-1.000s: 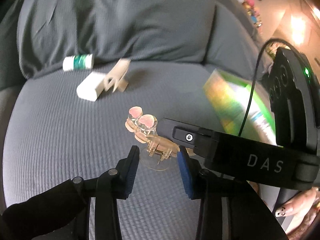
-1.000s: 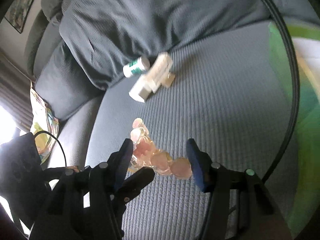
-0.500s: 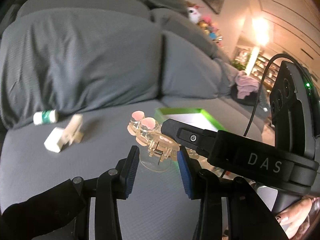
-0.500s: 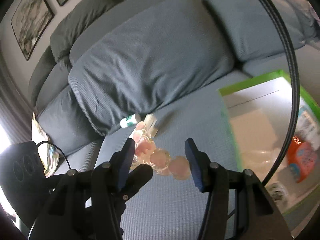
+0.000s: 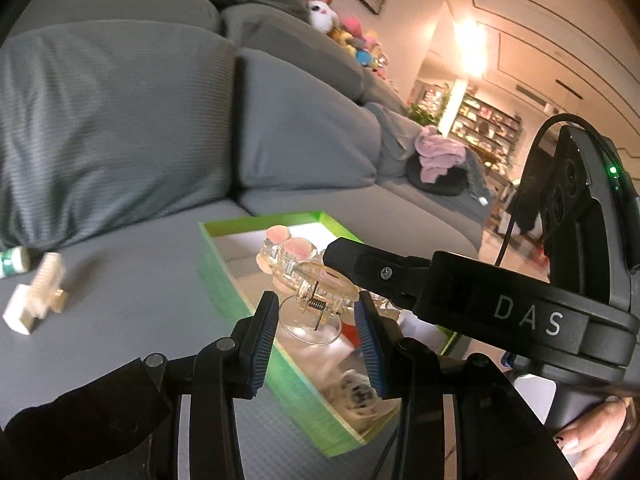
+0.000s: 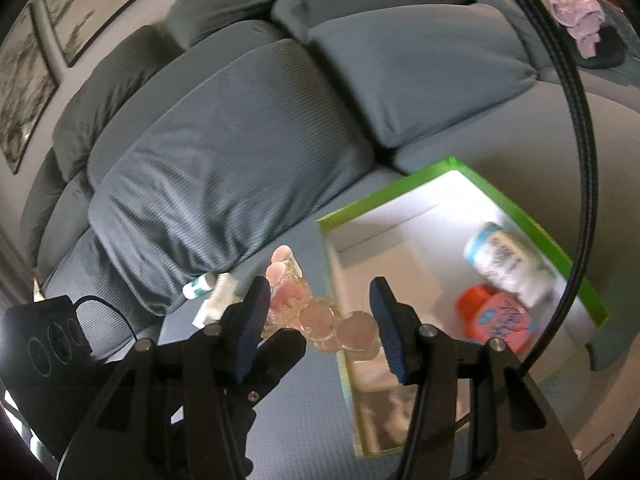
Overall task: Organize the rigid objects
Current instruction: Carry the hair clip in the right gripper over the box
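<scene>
A clear hair claw clip with pink round knobs (image 5: 304,276) is held in the air between both grippers, over the green-walled box (image 5: 224,276). My left gripper (image 5: 316,320) has its blue pads at the clip's spring end. My right gripper (image 6: 320,320) spans the clip (image 6: 316,316) from the other side, above the box's left wall (image 6: 340,344). Both jaws stand apart by the clip's width, and whether the pads press it is unclear. The right gripper's finger (image 5: 384,276) crosses the left wrist view.
The box (image 6: 520,216) holds a white bottle (image 6: 508,264) and an orange-capped pink bottle (image 6: 496,316). On the grey sofa seat to the left lie a white charger block (image 5: 36,296) and a small green-white tube (image 5: 12,264). Back cushions rise behind.
Both grippers lifted the clip off the seat and carried it to the right, from beside the charger to above the green box. The jaw gaps look unchanged.
</scene>
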Available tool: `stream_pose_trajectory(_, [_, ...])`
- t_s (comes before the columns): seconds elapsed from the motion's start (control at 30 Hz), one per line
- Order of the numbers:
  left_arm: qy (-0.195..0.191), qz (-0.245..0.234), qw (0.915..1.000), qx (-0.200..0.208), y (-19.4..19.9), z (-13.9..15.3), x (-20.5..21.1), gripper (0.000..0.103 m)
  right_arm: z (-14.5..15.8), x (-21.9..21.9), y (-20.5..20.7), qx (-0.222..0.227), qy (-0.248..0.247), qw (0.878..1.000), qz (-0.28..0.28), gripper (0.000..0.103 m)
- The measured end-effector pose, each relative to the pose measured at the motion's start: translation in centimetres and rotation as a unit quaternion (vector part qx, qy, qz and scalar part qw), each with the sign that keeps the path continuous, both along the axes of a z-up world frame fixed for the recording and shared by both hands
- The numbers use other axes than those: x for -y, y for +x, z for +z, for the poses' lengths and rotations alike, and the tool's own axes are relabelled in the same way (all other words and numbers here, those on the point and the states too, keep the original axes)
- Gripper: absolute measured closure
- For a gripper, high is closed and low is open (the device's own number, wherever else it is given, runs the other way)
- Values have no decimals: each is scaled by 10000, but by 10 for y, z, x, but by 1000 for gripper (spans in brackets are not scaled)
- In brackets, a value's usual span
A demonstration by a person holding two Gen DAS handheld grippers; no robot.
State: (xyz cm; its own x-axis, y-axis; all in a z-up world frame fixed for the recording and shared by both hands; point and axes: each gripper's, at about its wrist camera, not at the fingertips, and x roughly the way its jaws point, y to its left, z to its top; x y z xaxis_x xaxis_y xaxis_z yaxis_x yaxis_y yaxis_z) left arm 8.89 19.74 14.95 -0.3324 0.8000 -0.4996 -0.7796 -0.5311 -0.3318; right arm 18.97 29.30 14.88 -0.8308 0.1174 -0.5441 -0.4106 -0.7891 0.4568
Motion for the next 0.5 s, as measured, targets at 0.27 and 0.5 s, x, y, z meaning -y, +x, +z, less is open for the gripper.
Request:
stream_pose_trajectory(0.27, [-54, -251, 9992, 317, -4, -17, -32, 63, -16, -28, 10, 263, -149, 9989, -346, 51])
stream_pose_trajectory(0.5, [-180, -291, 9972, 666, -9, -32, -50, 63, -31, -50, 7, 538, -313, 9967, -519, 51])
